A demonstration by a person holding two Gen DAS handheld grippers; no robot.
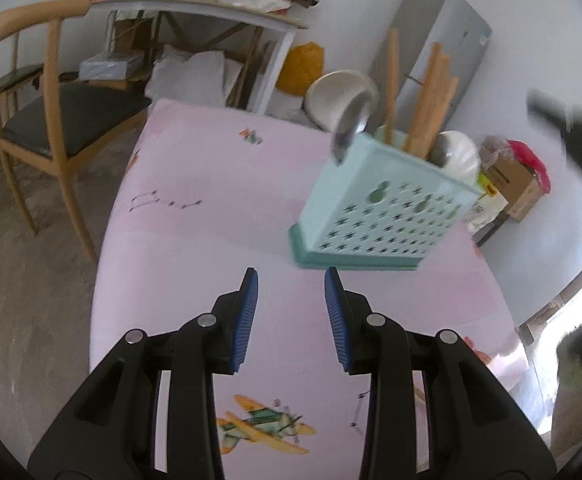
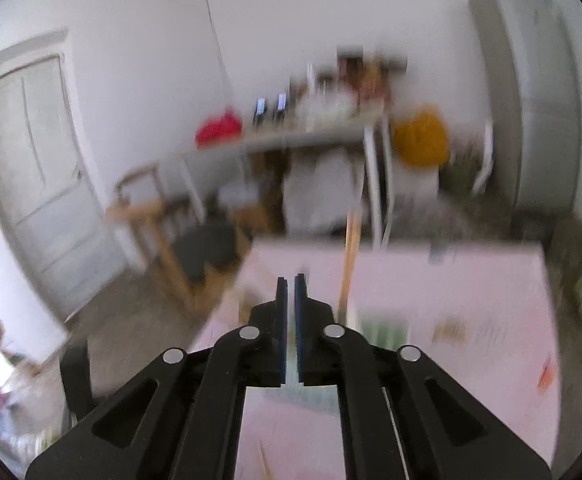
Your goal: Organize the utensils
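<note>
Utensil holder (image 1: 383, 208) just beyond parted left fingers (image 1: 249, 312), untouched.

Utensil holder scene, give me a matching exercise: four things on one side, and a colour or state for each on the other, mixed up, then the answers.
Things:
1. utensil holder
2. left gripper
3. right gripper
4. tablecloth

Colour or state:
A. jaws shut, nothing between them
B. pale pink with a plane print
C. light teal, with wooden handles and spoons standing in it
D. jaws apart, nothing between them

Pairs: 1-C, 2-D, 3-A, 4-B
</note>
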